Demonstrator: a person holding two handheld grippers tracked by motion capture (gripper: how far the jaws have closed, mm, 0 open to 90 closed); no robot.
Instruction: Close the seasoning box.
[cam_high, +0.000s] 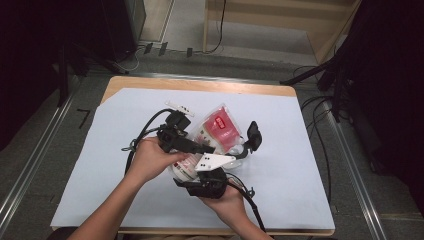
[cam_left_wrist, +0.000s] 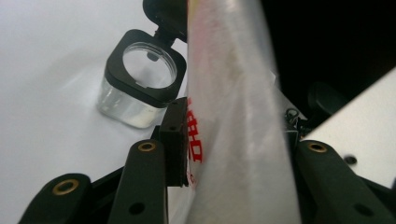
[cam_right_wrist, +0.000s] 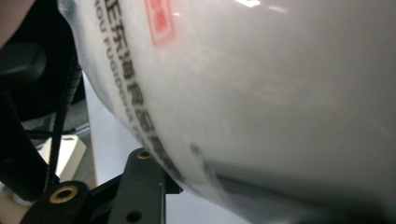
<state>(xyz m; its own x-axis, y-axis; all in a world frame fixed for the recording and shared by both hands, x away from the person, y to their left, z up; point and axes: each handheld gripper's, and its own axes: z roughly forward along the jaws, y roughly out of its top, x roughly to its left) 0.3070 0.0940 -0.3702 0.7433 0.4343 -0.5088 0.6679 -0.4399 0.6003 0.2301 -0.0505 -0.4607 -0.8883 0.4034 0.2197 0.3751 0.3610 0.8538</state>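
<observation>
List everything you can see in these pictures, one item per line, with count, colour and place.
plastic bag: one, clear with red and white print, held up over the middle of the table between the two grippers
container: one, clear square body with a black rim, lid open, standing on the white sheet beside the bag
white sheet: one, white, covering most of the table top
table: one, light wood, bare edge showing at the far side
cables: several, black, on the floor right of the table
left gripper: one, black, jaws closed on the bag's edge
right gripper: one, black with a white plate, under the bag
hands: two, at the near side of the table
</observation>
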